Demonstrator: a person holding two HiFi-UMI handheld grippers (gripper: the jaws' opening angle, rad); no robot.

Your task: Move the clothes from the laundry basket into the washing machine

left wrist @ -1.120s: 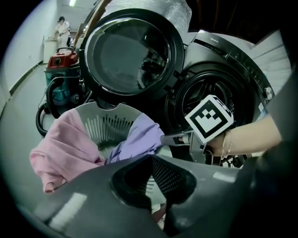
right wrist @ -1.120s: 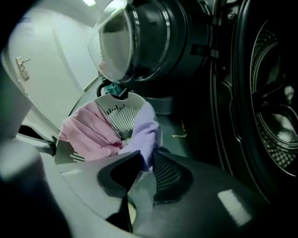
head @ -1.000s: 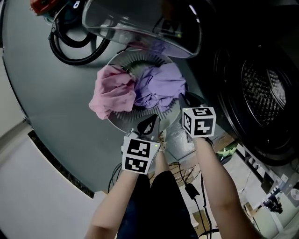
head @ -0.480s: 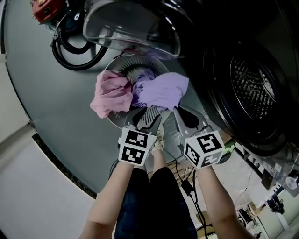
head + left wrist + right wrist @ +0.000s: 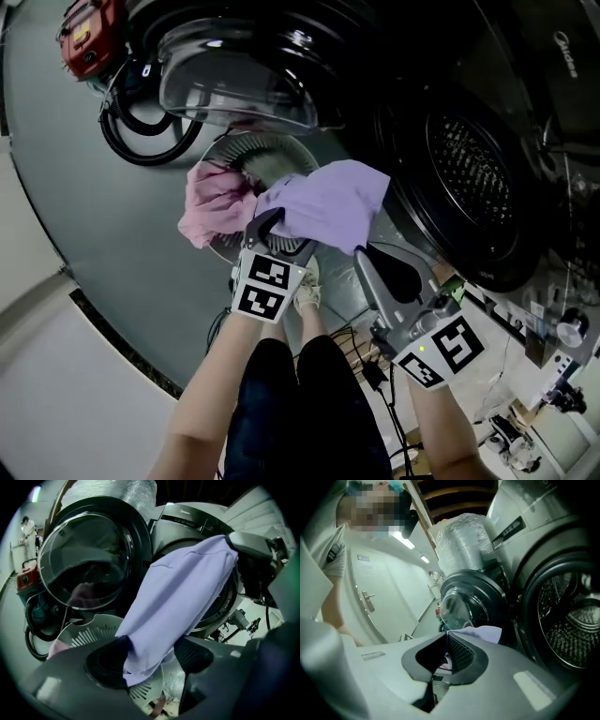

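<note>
A lavender garment (image 5: 330, 208) hangs above the round grey laundry basket (image 5: 246, 150), stretched between my two grippers. My left gripper (image 5: 267, 227) is shut on its lower end; in the left gripper view the cloth (image 5: 180, 597) fills the gap between the jaws of that gripper (image 5: 150, 657). My right gripper (image 5: 367, 251) is shut on the upper end, and a lavender edge (image 5: 483, 632) peeks past its jaws (image 5: 446, 644). A pink garment (image 5: 212, 199) lies in the basket. The washing machine's drum (image 5: 469, 178) stands open at the right, its glass door (image 5: 234, 84) swung over the basket.
A red vacuum cleaner (image 5: 89, 37) with a coiled black hose (image 5: 141, 142) stands beyond the basket. Cables (image 5: 377, 377) trail over the floor by my legs. In the right gripper view a person (image 5: 328, 573) stands at the left and a plastic-wrapped bundle (image 5: 459, 541) sits on the machine.
Both grippers have risen, the right one far more. The lavender garment has come up out of the basket and now hangs spread between them, nearer the drum.
</note>
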